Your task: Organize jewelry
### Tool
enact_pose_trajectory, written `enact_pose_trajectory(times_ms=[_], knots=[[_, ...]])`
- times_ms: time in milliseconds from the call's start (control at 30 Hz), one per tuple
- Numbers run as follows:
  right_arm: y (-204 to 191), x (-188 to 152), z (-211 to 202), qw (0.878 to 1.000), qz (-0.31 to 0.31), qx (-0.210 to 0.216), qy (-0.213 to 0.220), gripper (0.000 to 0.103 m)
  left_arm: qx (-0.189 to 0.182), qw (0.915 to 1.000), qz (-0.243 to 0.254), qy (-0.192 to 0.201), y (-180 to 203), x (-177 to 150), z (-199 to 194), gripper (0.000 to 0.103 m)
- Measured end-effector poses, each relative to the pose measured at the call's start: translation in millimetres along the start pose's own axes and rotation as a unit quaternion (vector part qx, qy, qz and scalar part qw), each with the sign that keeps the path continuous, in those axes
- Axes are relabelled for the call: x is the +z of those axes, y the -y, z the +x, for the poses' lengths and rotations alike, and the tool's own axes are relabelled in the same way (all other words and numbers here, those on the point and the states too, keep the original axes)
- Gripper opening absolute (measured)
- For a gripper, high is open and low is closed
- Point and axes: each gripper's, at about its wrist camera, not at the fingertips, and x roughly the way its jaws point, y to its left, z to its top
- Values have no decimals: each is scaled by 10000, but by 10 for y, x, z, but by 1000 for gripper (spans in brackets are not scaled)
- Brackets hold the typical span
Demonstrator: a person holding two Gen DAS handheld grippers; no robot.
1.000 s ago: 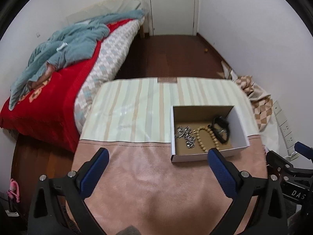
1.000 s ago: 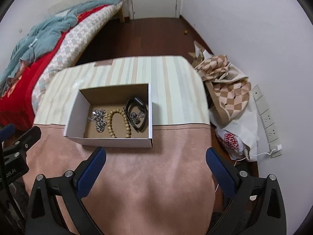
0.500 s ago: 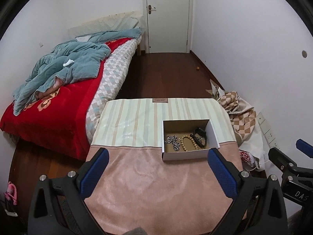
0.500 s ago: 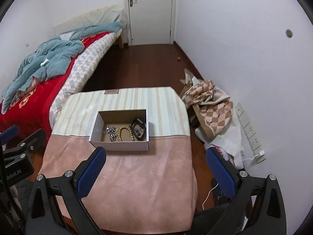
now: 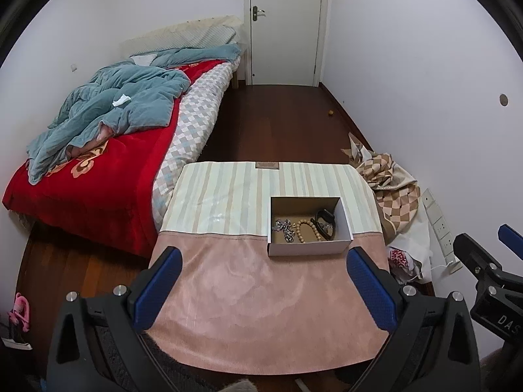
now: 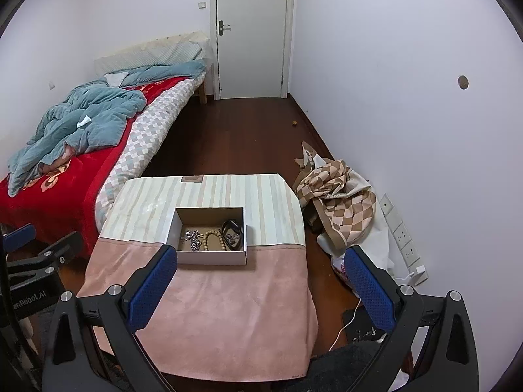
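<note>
Both tools have pulled well back from the shallow white cardboard box (image 5: 309,227) on the cloth-covered table (image 5: 261,294) (jewelry all inside): left gripper (image 5: 266,289) and right gripper (image 6: 260,285) spread, empty; task looks finished

I see an open white cardboard box (image 5: 309,248) on the table, holding 3 pieces side by side: a silver chain (image 5: 285,227), a tan bead bracelet (image 5: 305,228) and a black band (image 5: 325,222).
</note>
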Motion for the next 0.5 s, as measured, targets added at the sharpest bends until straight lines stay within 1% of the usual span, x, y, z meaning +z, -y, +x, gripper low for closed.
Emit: enact_pose_trajectory(times_ms=[300, 433, 500], knots=[[4, 127, 180, 9998, -35, -7, -176, 103, 50, 9997, 46, -244, 109, 98, 161, 103], [-4, 251, 302, 9998, -17, -29, -183, 103, 126, 9997, 52, -222, 132, 183, 250, 103], [2, 296, 389, 9998, -19, -88, -197, 103, 146, 9995, 18, -282, 136, 236, 345, 103]])
